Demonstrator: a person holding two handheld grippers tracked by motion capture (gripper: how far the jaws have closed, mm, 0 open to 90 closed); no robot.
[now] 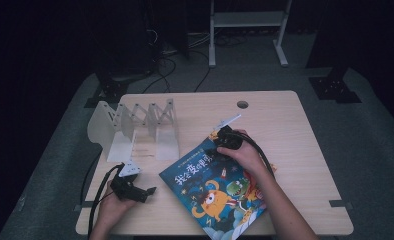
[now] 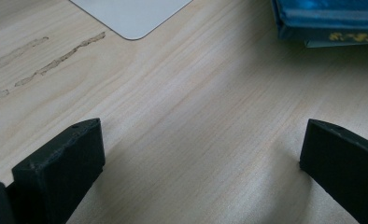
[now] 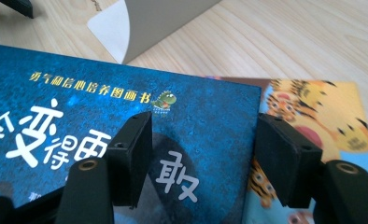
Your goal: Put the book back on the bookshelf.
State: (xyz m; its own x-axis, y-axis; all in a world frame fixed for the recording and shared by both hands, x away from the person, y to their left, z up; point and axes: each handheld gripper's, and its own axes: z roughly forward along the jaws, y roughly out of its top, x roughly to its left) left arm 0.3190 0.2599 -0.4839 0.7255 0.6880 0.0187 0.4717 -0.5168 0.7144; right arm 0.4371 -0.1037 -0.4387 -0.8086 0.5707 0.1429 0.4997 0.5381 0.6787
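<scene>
The right gripper [image 1: 220,141] is hovering over the far corner of the blue book [image 1: 216,192], its jaws standing apart with nothing between them; in the right gripper view [image 3: 201,161] they are straddling the cover's edge, one jaw over the blue cover and the other over the book underneath [image 3: 313,109], whose orange tiger cover is sticking out from below. The right hand [image 1: 242,152] is resting over the blue book's upper part.

The blue book is lying flat and turned at an angle on the near middle of the table [image 1: 295,165], on top of the second book, and is reaching down to the near edge. In the left gripper view its spine [image 2: 327,21] is showing at the top right.

The left gripper [image 1: 147,192] is sitting low near the front left corner, held by the left hand [image 1: 112,205], its jaws wide apart over bare wood [image 2: 201,154] and pointing toward the blue book.

Behind it, a white folding book stand [image 1: 135,127] is standing upright on the left side of the table, just beside the blue book's far left corner.
</scene>
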